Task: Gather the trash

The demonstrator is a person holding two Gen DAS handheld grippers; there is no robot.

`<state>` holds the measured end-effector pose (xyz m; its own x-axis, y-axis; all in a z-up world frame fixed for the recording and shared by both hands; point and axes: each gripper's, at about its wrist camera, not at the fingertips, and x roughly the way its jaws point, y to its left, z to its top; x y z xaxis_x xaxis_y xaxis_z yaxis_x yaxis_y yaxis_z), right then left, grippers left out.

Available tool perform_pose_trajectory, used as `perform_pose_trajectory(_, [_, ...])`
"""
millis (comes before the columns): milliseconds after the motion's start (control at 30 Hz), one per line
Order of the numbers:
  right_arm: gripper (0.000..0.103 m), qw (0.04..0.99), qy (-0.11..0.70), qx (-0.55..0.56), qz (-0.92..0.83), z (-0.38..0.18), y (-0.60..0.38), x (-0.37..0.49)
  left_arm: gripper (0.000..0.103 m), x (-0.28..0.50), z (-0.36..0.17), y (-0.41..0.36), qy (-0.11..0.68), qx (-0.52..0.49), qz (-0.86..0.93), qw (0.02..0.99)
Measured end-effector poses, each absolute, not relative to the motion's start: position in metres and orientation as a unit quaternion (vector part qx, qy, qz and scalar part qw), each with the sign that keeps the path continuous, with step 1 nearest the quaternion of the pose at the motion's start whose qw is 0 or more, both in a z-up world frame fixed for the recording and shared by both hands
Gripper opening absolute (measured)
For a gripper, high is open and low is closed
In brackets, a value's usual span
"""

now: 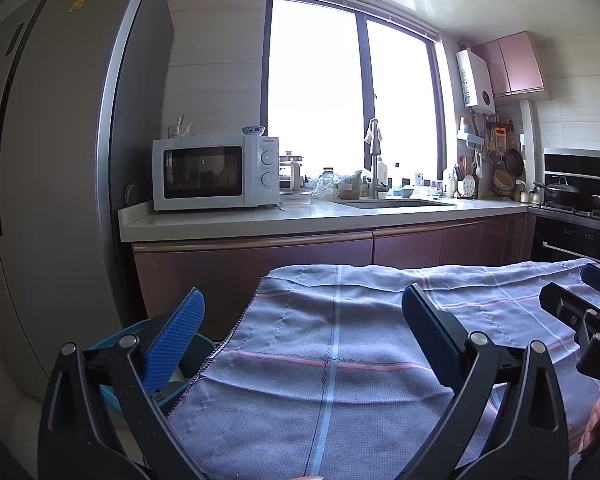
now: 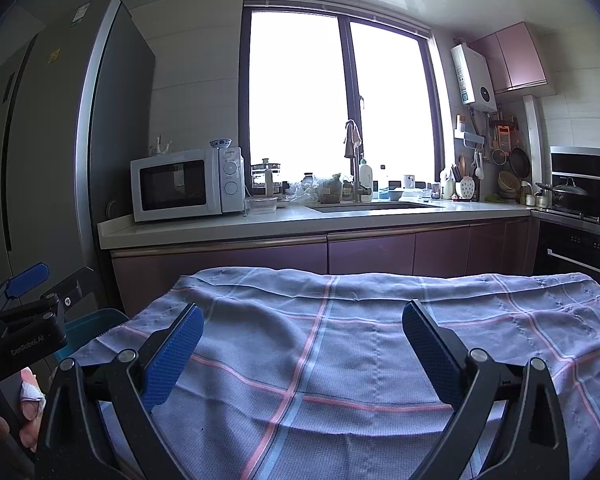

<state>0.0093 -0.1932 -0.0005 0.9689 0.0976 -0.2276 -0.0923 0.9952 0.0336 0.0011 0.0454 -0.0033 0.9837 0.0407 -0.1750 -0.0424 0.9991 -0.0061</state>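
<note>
Far left on counter: microwave [image 2: 188,184] marked "Galanz". Near left: "GenRobot.AI" on left gripper [image 1: 302,328], spread wide, empty; right gripper [image 2: 303,338] likewise, over checked cloth [image 2: 340,360].

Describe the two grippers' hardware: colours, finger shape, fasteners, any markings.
Both match. The left gripper and right gripper have black speckled triangular link arms with cut-outs, round silver pivot pins, and flat blue ribbed pads on black backing. The left body, seen in the right view, carries white lettering that seems to read "GenRobot.AI". A fingertip beside it wears a white bandage. No cables visible.
</note>
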Motion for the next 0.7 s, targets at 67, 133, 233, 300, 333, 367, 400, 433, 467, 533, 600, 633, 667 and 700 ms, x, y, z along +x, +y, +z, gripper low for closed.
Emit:
perform_pose_trajectory(67, [0.096,0.992,0.115,0.012,0.048,-0.0002,-0.1931,0.0089,0.097,0.0006,-0.003,0.0446,0.087,-0.004,0.021,0.996])
perform_pose_trajectory(133, [0.096,0.992,0.115,0.012,0.047,-0.0003,-0.1928,0.0087,0.097,0.0008,-0.0033,0.0449,0.088,-0.005,0.021,0.996])
perform_pose_trajectory(233, [0.096,0.992,0.115,0.012,0.047,-0.0003,-0.1926,0.008,0.097,0.0009,-0.0034,0.0449,0.087,-0.005,0.022,0.996])
perform_pose_trajectory(300, [0.096,0.992,0.115,0.012,0.047,-0.0001,-0.1927,0.0079,0.097,-0.0008,-0.0029,0.0438,0.087,-0.005,0.021,0.996])
perform_pose_trajectory(333, [0.096,0.992,0.116,0.012,0.047,-0.0002,-0.1928,0.008,0.097,-0.0009,-0.0031,0.0437,0.087,-0.005,0.022,0.996])
perform_pose_trajectory(367, [0.096,0.992,0.116,0.013,0.047,-0.0003,-0.1927,0.0077,0.097,-0.0008,-0.0028,0.0439,0.087,-0.005,0.022,0.996])
perform_pose_trajectory(400, [0.096,0.992,0.116,0.013,0.047,-0.0003,-0.1932,0.0072,0.097,-0.0009,-0.0034,0.044,0.087,-0.005,0.022,0.996])
perform_pose_trajectory(433, [0.096,0.992,0.116,0.013,0.047,-0.0002,-0.1931,0.007,0.097,-0.0008,-0.0034,0.044,0.087,-0.005,0.023,0.996])
perform_pose_trajectory(467, [0.096,0.992,0.116,0.013,0.047,-0.0002,-0.1932,0.0069,0.097,-0.0007,-0.0029,0.044,0.087,-0.005,0.023,0.996])
perform_pose_trajectory(533, [0.096,0.992,0.116,0.013,0.047,-0.0001,-0.1934,0.0072,0.097,-0.0005,-0.0032,0.0442,0.087,-0.006,0.024,0.996])
perform_pose_trajectory(600, [0.096,0.992,0.116,0.014,0.047,-0.0002,-0.1935,0.0072,0.097,-0.0004,-0.0036,0.0444,0.088,-0.006,0.023,0.996])
perform_pose_trajectory(633, [0.096,0.992,0.117,0.013,0.047,-0.0003,-0.1931,0.0071,0.097,-0.0007,-0.0032,0.0443,0.088,-0.006,0.024,0.996])
perform_pose_trajectory(667, [0.096,0.992,0.117,0.013,0.047,-0.0002,-0.193,0.0069,0.097,-0.0009,-0.0034,0.0443,0.088,-0.006,0.024,0.996])
perform_pose_trajectory(700, [0.096,0.992,0.117,0.013,0.047,-0.0002,-0.1928,0.0077,0.097,-0.0008,-0.0035,0.0446,0.088,-0.006,0.024,0.996])
